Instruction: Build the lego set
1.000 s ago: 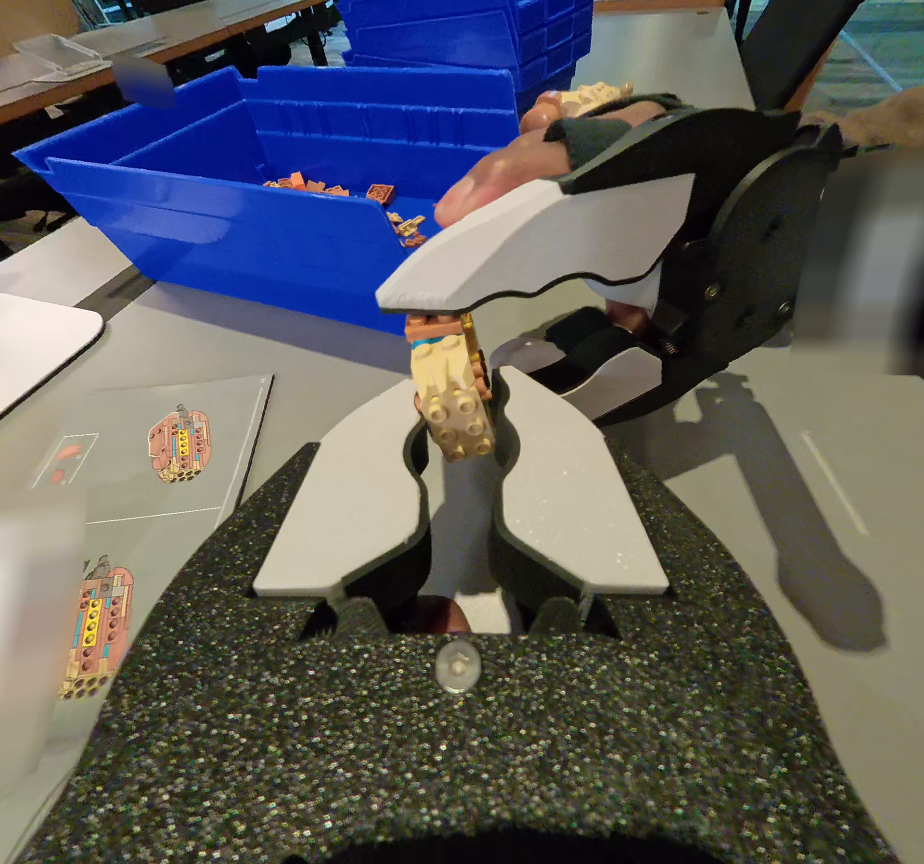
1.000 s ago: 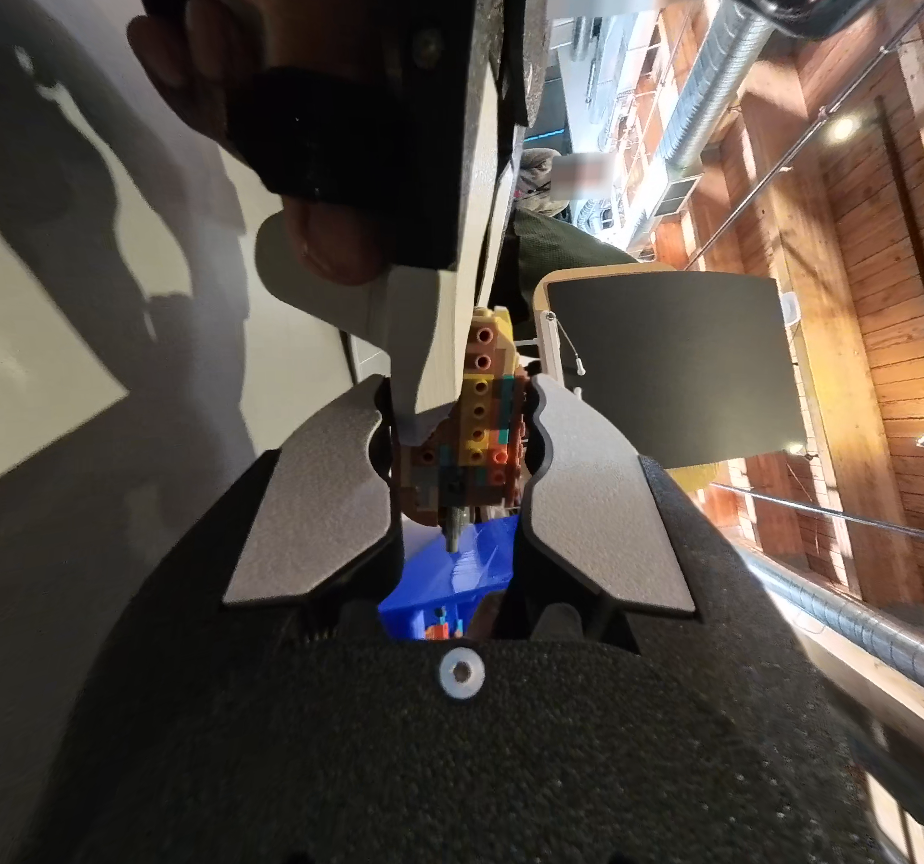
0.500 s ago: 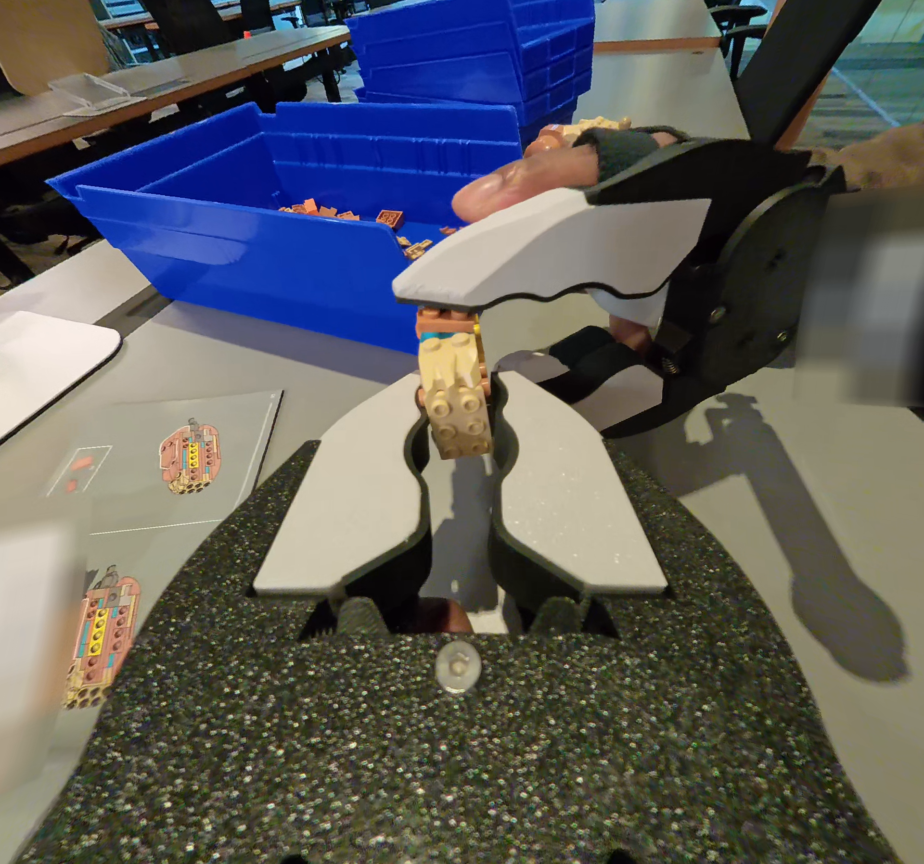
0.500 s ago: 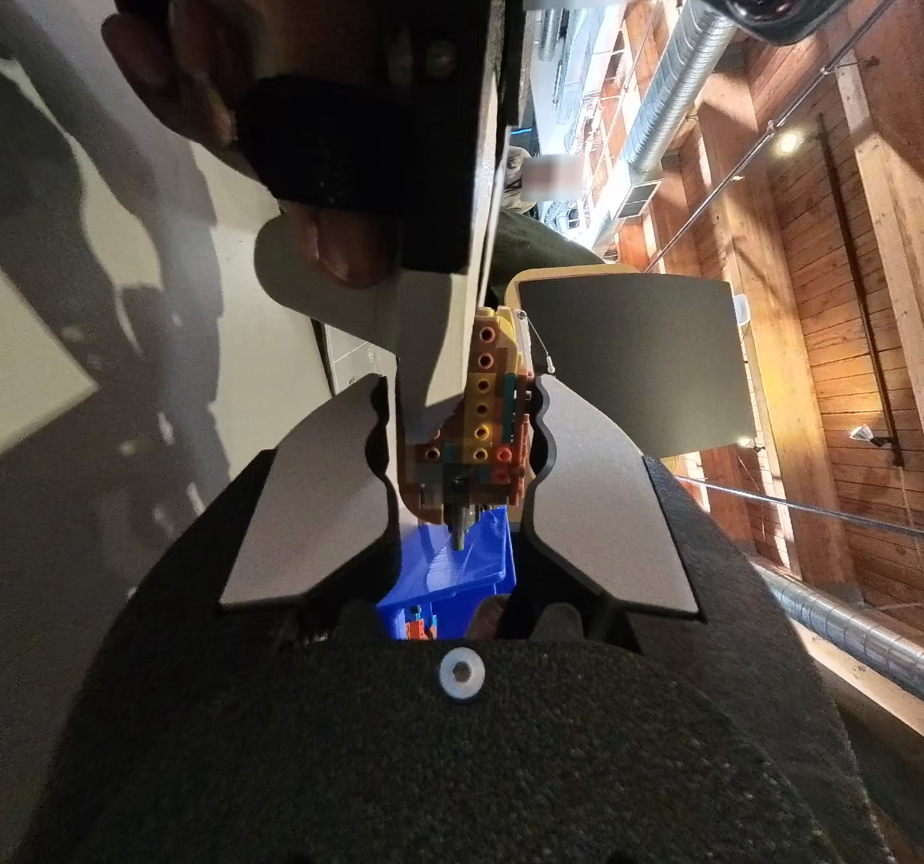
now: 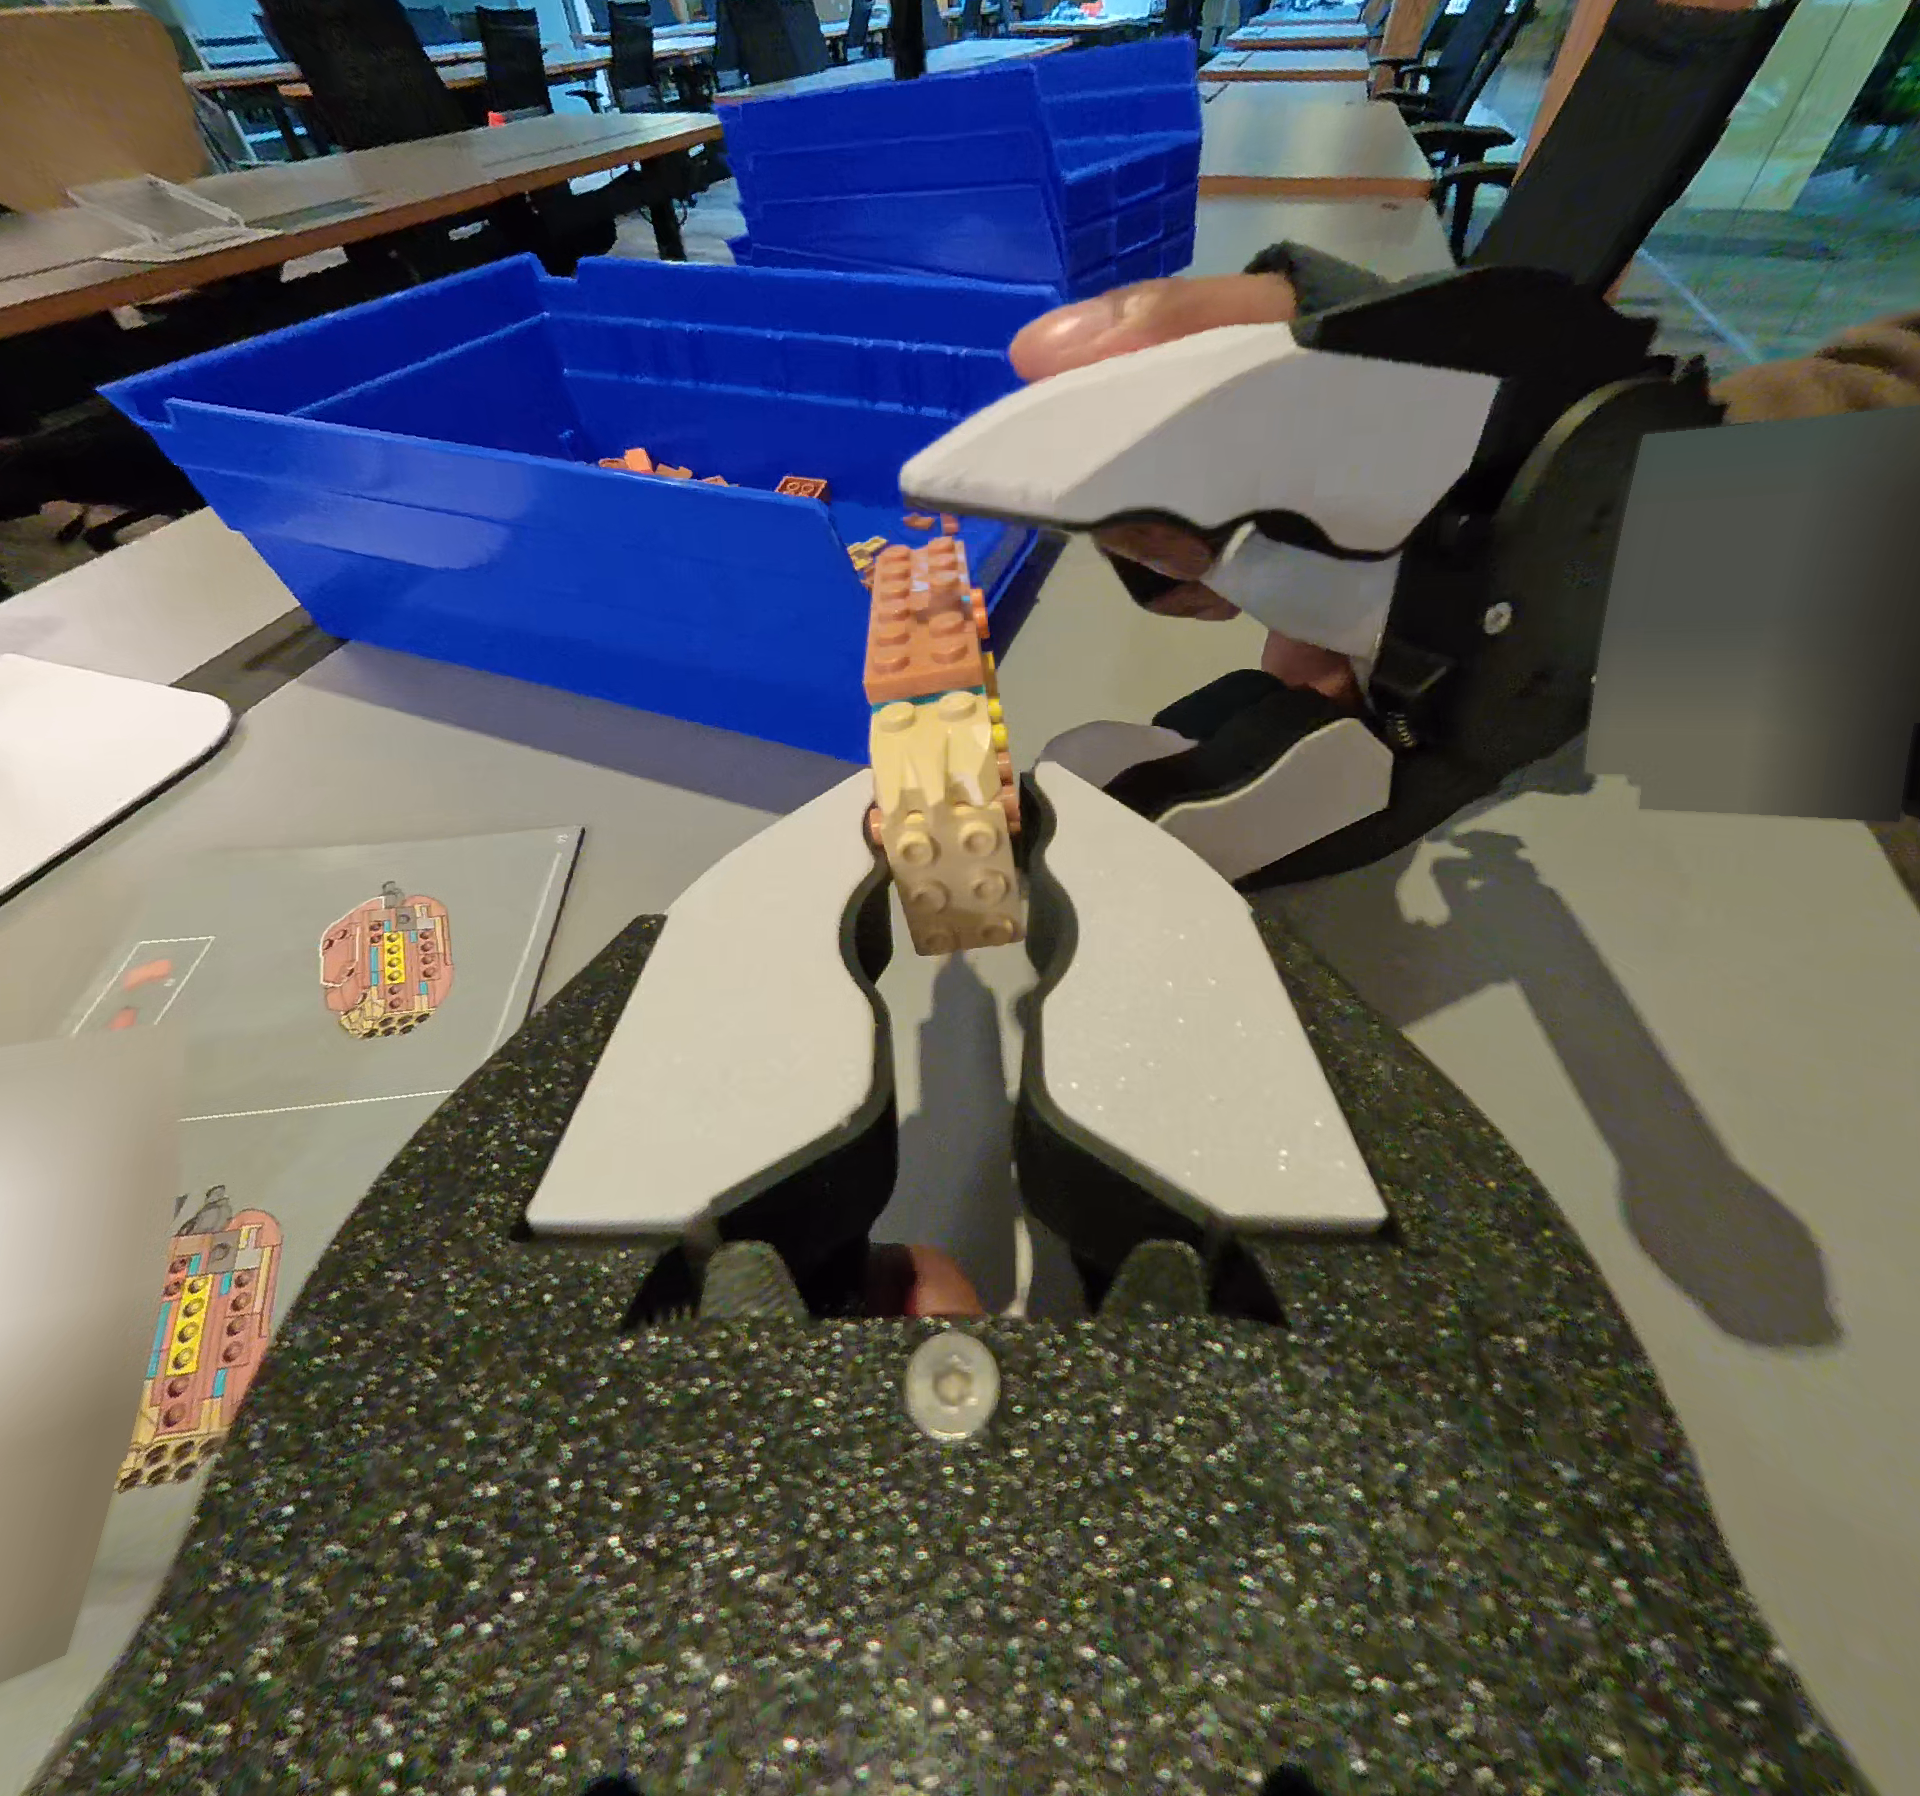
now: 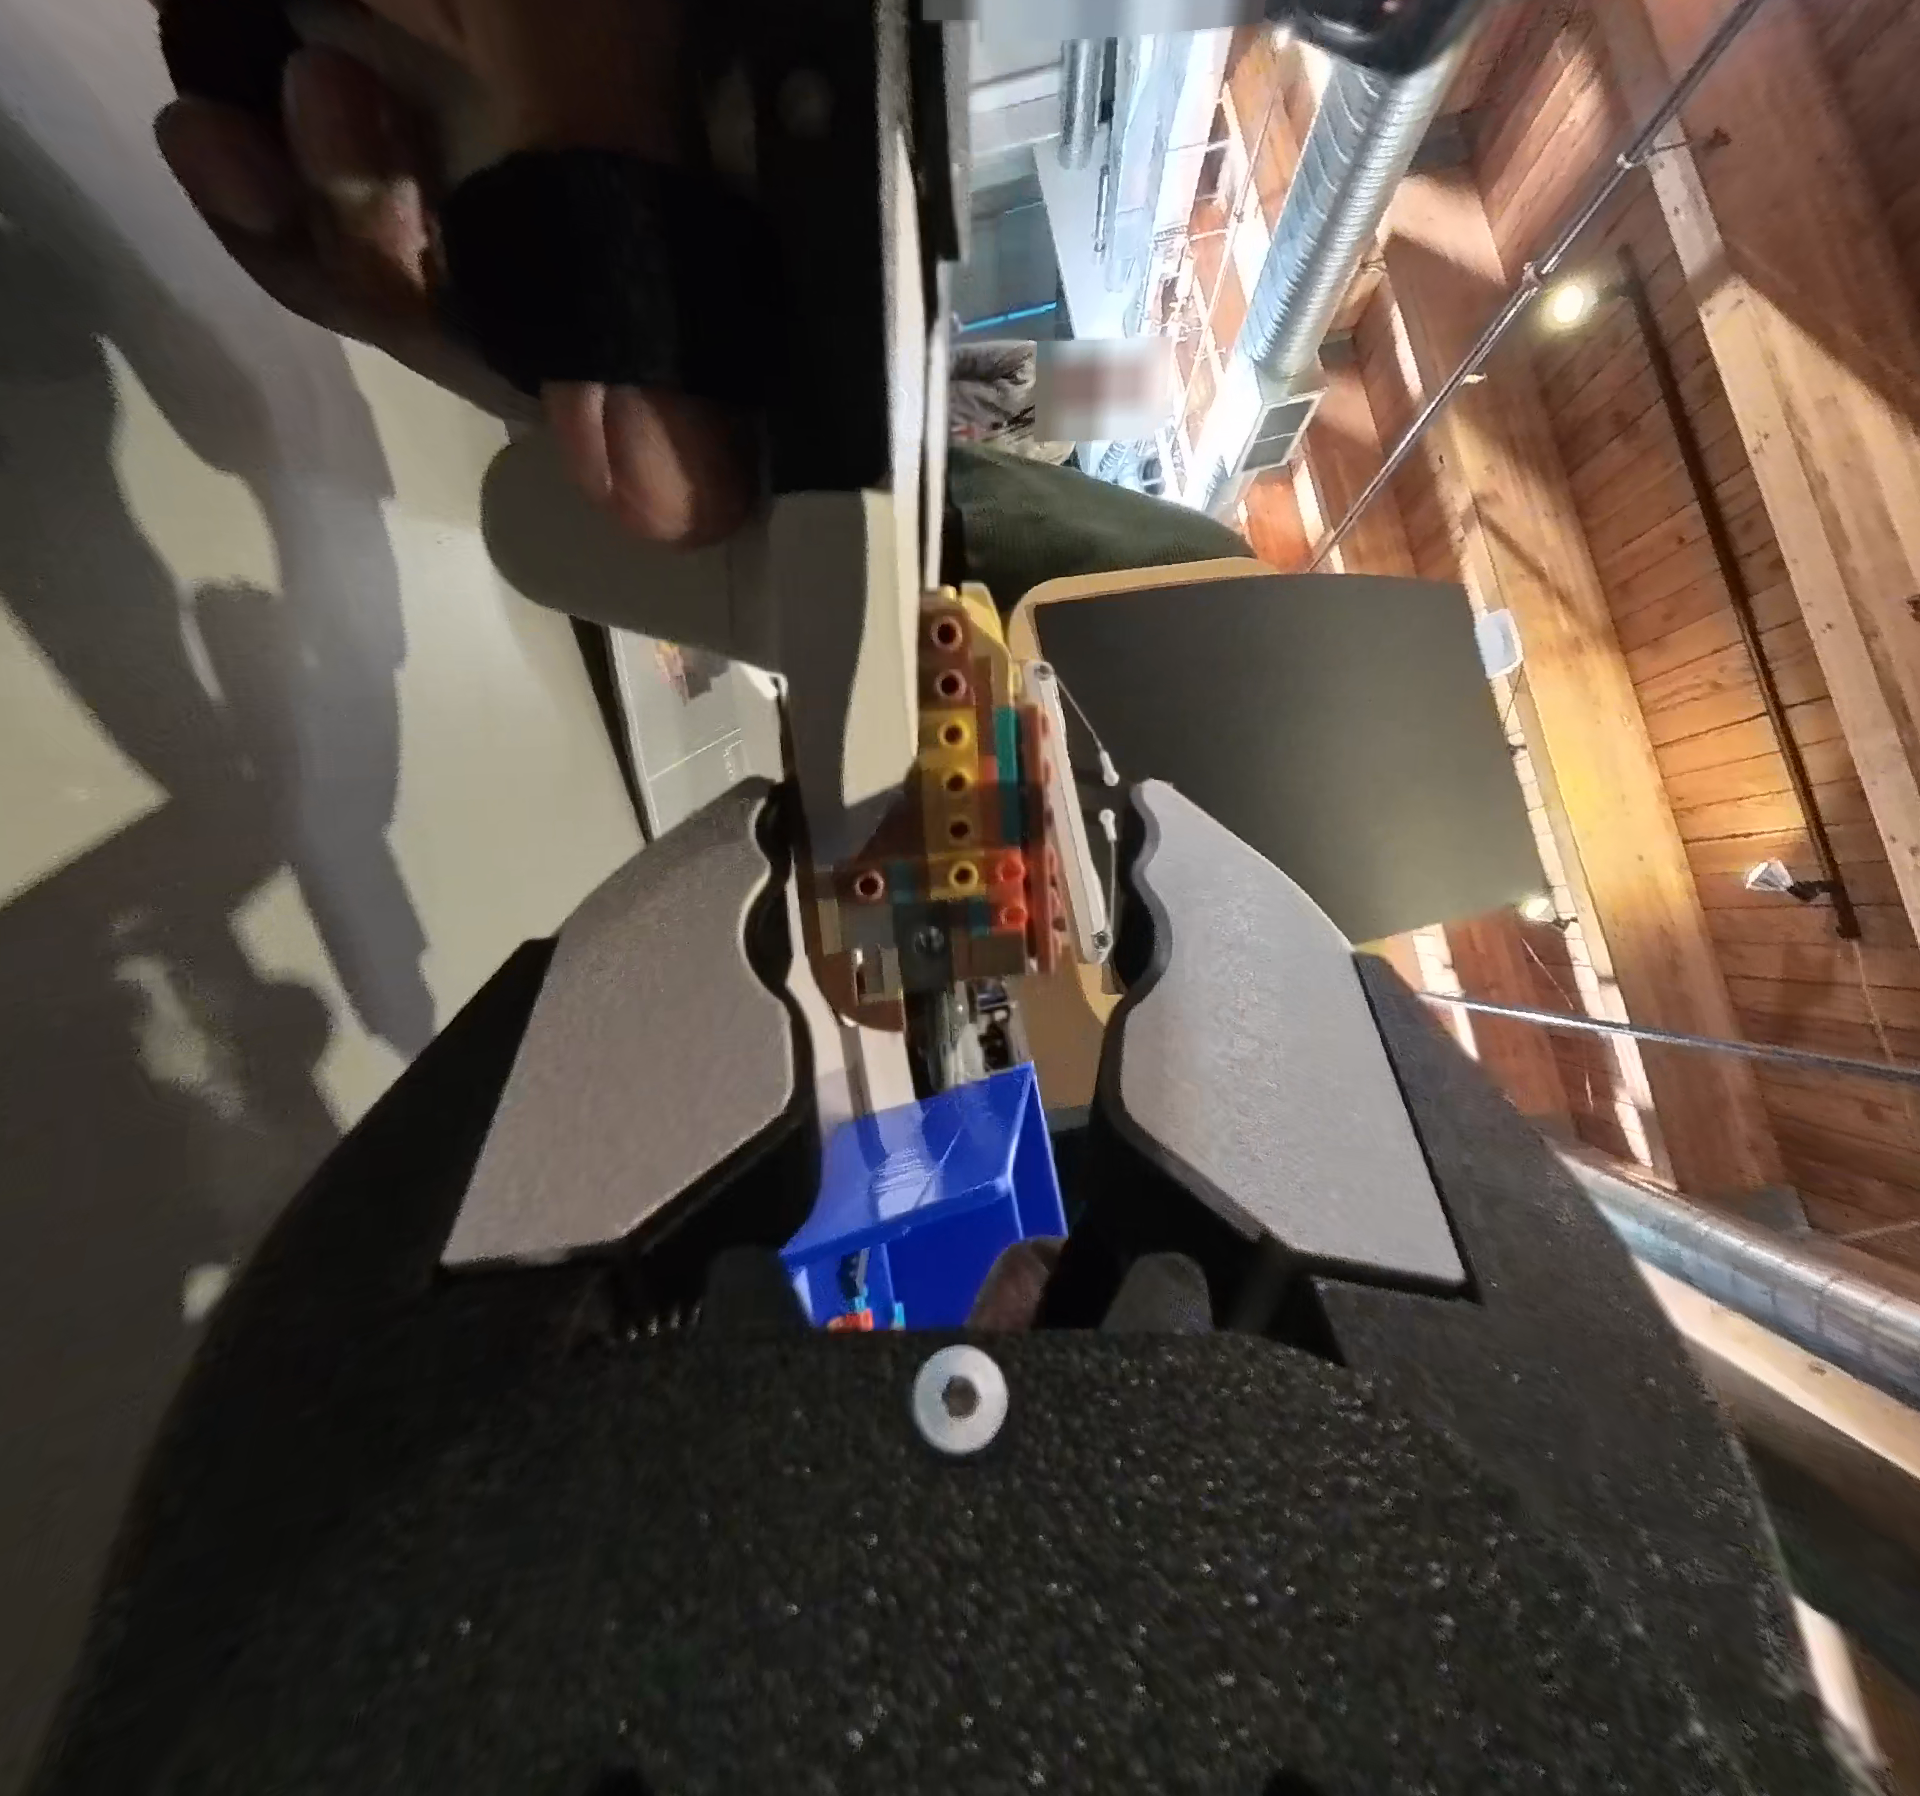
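Note:
A small lego model [image 5: 940, 770] of tan, brown, yellow and teal bricks stands upright between the fingertips of my left gripper [image 5: 951, 832], which is shut on its tan lower part above the grey table. My right gripper [image 5: 1039, 624] comes in from the right with its jaws wide apart, the upper finger above and just right of the model's brown top and not touching it. In the right wrist view the model [image 6: 956, 842] sits in the gap of my open right gripper [image 6: 951, 853], with space on both sides. One left finger [image 6: 821, 686] presses its side.
A blue bin [image 5: 468, 541] with loose brown bricks stands behind the model, and a stack of blue bins [image 5: 966, 167] farther back. An instruction sheet [image 5: 343, 967] lies at the left, a white board [image 5: 83, 749] at the far left, a black chair [image 5: 1621, 115] at the back right. The grippers are tip to tip, or close to it.
My right gripper has opened and come off the model's top, drawing back up and to the right. The model stays in my left gripper, now with its brown top uncovered.

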The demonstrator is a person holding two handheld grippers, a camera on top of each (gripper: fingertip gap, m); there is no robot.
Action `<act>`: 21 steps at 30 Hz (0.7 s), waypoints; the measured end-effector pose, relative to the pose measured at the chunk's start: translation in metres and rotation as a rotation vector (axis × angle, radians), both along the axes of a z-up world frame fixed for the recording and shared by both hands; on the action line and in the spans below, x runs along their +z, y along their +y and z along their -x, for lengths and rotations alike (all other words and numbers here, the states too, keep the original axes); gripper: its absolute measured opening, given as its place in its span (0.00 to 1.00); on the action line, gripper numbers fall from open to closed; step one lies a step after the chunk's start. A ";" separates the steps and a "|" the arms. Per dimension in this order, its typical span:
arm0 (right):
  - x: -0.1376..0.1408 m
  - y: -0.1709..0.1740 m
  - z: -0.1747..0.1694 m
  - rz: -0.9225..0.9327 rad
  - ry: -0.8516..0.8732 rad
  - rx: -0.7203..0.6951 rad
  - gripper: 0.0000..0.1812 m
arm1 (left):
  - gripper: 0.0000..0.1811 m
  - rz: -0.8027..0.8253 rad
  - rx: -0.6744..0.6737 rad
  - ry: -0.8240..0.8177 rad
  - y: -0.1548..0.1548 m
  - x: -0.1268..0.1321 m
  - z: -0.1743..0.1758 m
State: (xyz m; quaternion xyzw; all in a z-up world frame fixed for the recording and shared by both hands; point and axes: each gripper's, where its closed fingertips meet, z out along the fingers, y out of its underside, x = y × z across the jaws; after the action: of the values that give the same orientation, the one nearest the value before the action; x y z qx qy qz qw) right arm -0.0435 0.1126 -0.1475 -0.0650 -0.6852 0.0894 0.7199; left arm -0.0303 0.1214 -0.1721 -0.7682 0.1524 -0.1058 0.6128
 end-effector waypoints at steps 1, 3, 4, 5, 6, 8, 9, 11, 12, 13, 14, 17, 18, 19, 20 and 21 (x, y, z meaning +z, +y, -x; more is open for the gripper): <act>0.002 0.001 -0.001 0.018 0.002 0.010 0.34 | 0.12 -0.001 -0.011 -0.013 -0.001 0.001 0.000; 0.004 0.004 -0.003 0.043 0.005 0.039 0.36 | 0.12 -0.011 -0.039 -0.041 -0.004 0.004 0.000; 0.005 0.005 -0.005 0.052 0.003 0.062 0.37 | 0.12 -0.016 -0.058 -0.056 -0.006 0.006 -0.001; 0.005 0.005 -0.007 0.061 0.000 0.088 0.37 | 0.12 -0.023 -0.077 -0.071 -0.007 0.008 -0.002; 0.004 0.005 -0.009 0.068 -0.005 0.119 0.38 | 0.12 -0.029 -0.092 -0.086 -0.009 0.010 -0.002; 0.004 0.002 -0.014 0.073 -0.003 0.179 0.40 | 0.12 -0.039 -0.142 -0.122 -0.014 0.014 -0.005; 0.005 0.001 -0.016 0.076 0.005 0.203 0.41 | 0.12 -0.041 -0.164 -0.140 -0.016 0.016 -0.006; 0.007 -0.005 -0.021 0.086 0.006 0.262 0.43 | 0.12 -0.046 -0.210 -0.169 -0.021 0.019 -0.008; 0.008 -0.008 -0.023 0.088 0.007 0.283 0.44 | 0.12 -0.045 -0.240 -0.186 -0.024 0.020 -0.010; 0.009 -0.011 -0.024 0.089 0.006 0.304 0.45 | 0.12 -0.042 -0.269 -0.203 -0.027 0.020 -0.012; 0.009 -0.014 -0.027 0.089 0.004 0.329 0.45 | 0.12 -0.040 -0.297 -0.218 -0.029 0.021 -0.014; 0.008 -0.024 -0.032 0.100 -0.016 0.395 0.47 | 0.12 -0.027 -0.392 -0.246 -0.038 0.022 -0.024; 0.008 -0.027 -0.033 0.100 -0.023 0.412 0.48 | 0.12 -0.020 -0.422 -0.255 -0.041 0.021 -0.028; 0.007 -0.030 -0.035 0.100 -0.029 0.427 0.48 | 0.12 -0.013 -0.451 -0.267 -0.043 0.021 -0.033; 0.007 -0.034 -0.037 0.099 -0.037 0.441 0.49 | 0.12 -0.005 -0.474 -0.275 -0.045 0.021 -0.036; 0.006 -0.037 -0.038 0.097 -0.044 0.454 0.49 | 0.12 0.002 -0.493 -0.279 -0.047 0.020 -0.040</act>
State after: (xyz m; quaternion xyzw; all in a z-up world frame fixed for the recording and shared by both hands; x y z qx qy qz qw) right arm -0.0053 0.0753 -0.1411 0.0544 -0.6928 0.2804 0.6621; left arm 0.0095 0.0748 -0.1521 -0.6864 0.2489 -0.3565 0.5829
